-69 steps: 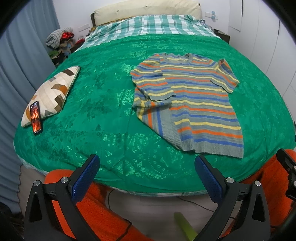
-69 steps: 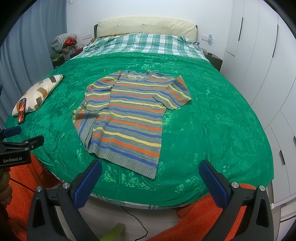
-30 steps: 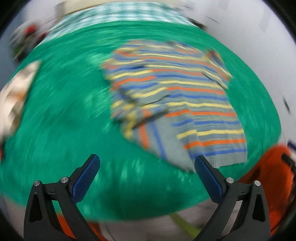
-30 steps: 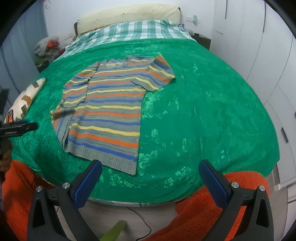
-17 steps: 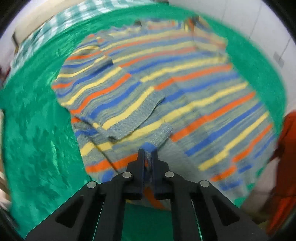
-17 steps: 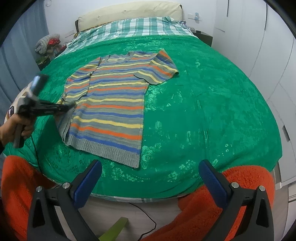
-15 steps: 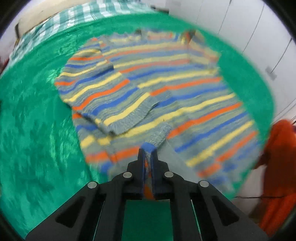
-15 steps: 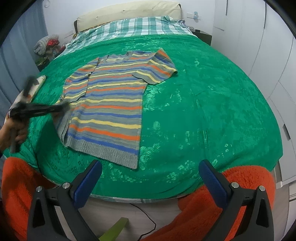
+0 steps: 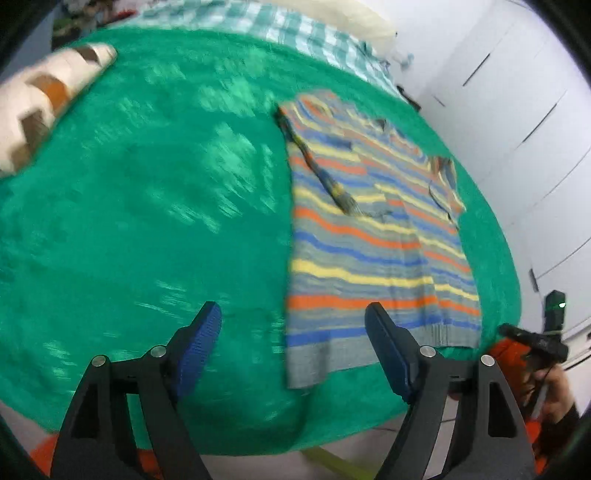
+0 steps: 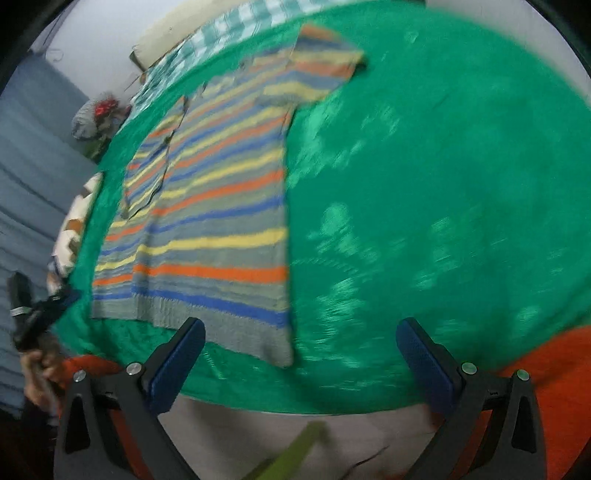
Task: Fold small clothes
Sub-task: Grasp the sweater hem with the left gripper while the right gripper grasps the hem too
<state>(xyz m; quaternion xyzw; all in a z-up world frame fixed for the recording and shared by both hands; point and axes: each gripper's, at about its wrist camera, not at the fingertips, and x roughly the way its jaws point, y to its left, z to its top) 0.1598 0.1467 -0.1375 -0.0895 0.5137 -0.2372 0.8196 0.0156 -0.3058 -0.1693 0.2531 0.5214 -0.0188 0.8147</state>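
Observation:
A striped knit sweater [image 9: 369, 251] lies flat on the green bed cover [image 9: 147, 221], hem toward me. Its left sleeve [image 9: 325, 173] is folded across the chest. My left gripper [image 9: 295, 328] hovers over the near edge of the bed; its jaws are opening with no cloth between the pads, and the hem's left corner lies on the cover beyond the gap. In the right wrist view the same sweater [image 10: 221, 192] fills the left half. My right gripper [image 10: 301, 350] stands open over the hem's right corner, holding nothing. The right sleeve [image 10: 317, 62] still lies spread out.
A patterned pillow [image 9: 44, 96] rests at the bed's left side. A plaid sheet [image 9: 288, 33] covers the head end. White cupboard doors [image 9: 517, 110] stand to the right. Orange fleece [image 10: 554, 369] hangs at the near edge, and a blue curtain [image 10: 29, 166] hangs left.
My left gripper was shut on the left sleeve's cuff; it has let go, opened and drawn back to the near edge. The sleeve now lies over the chest. My right gripper dropped toward the hem.

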